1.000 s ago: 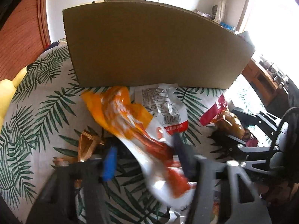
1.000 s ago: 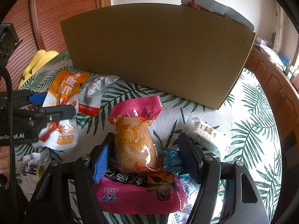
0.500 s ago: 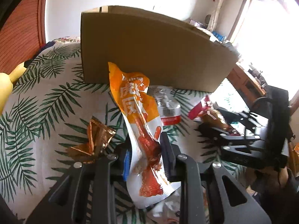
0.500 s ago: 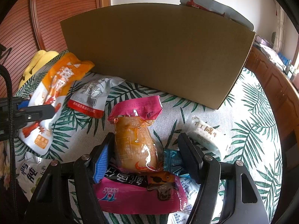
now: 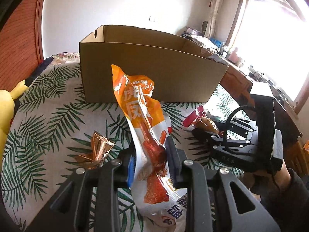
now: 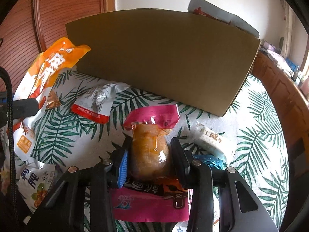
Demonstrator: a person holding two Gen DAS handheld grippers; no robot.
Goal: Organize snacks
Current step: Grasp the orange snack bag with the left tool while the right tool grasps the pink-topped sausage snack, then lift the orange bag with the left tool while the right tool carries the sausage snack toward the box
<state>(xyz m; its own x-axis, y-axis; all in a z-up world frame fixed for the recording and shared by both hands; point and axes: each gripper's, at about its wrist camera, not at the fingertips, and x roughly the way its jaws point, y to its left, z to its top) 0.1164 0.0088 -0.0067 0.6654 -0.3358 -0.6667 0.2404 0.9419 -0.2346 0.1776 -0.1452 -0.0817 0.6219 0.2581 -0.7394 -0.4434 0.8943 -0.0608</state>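
Since a second ago, our left tongs (image 5: 149, 161) have lifted the orange snack packet (image 5: 143, 116) off the leaf-print cloth (image 5: 48, 119), and it now hangs upright in front of the open cardboard box (image 5: 146, 73). The left tongs are pressed on its lower part. Our right tongs (image 6: 149, 155) are closing around the pink-topped pouch (image 6: 150, 135), which lies on the cloth near the box wall; their pads seem to touch both its sides. A pink packet (image 6: 146, 203) lies under it at the near side. To the right is a white packet (image 6: 210, 140), to the left a white-and-red sachet (image 6: 96, 104). A crumpled copper wrapper (image 5: 96, 150) lies left of the orange packet.
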